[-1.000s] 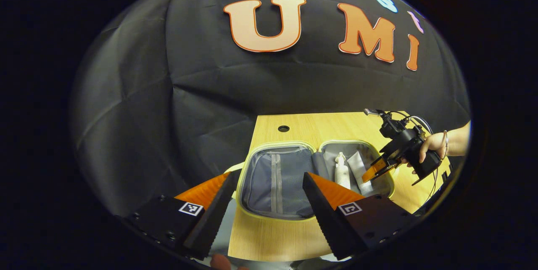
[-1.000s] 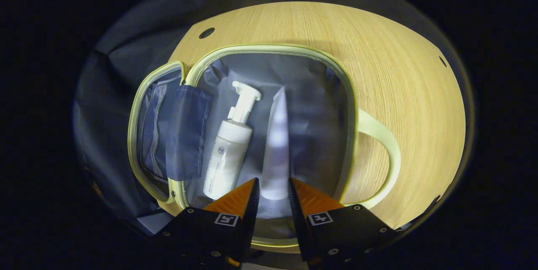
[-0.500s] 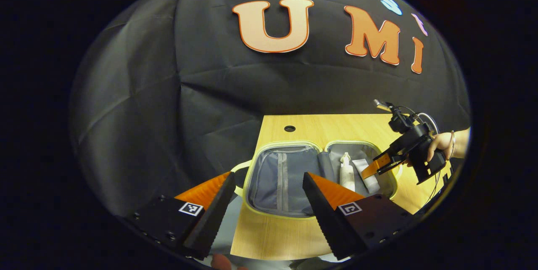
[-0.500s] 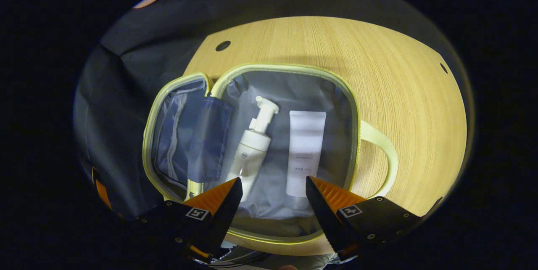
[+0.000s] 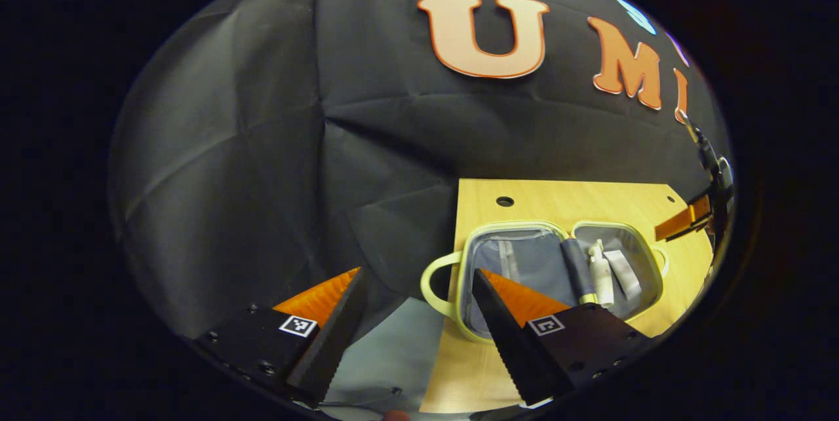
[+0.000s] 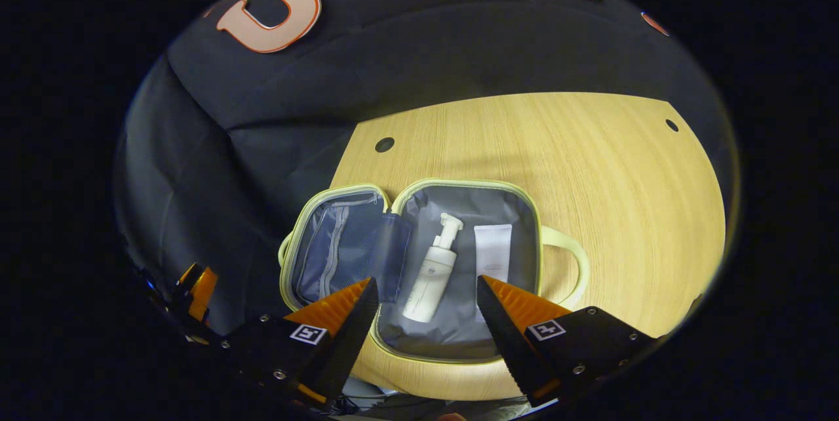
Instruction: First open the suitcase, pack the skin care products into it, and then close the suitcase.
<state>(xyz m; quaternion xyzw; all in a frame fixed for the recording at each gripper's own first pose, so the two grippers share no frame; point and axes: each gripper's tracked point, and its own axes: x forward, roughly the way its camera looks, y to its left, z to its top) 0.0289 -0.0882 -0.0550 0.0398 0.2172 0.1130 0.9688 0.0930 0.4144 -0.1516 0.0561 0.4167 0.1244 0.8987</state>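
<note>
— Where are the two grippers?

— The right gripper (image 6: pixel 426 296) hangs above the near edge of the pale wooden table (image 6: pixel 623 198), tilted down toward the small pale-yellow zip-around suitcase with grey lining (image 6: pixel 531 211). In the left gripper view its fingers also show far off at the right rim, over the table's far right corner. The left gripper (image 5: pixel 419 290) is held off the table's left side, over the black cloth and a patch of grey floor (image 5: pixel 393 355), looking across at the suitcase (image 5: pixel 452 263).

— And the jaws?

— Both stand wide apart with nothing between them and touch nothing.

— Where are the skin care products?

— The suitcase lies flat and open on the table, both halves up. In the right half a white pump bottle (image 6: pixel 432 270) lies on its side, pump head pointing toward the far wall, and just beside it on the right lies a white squeeze tube (image 6: pixel 493 252). The two are parallel; I cannot tell whether they touch. The left half holds a blue-grey mesh pocket with a zip (image 6: pixel 337 244), and a blue flap (image 6: pixel 393 250) stands at the hinge.

— How much room is there?

— The left half and its looped handle (image 5: pixel 434 277) overhang the table's left edge. The right handle (image 6: pixel 570 263) lies on the wood, with bare table beyond it to the right and behind.
</note>
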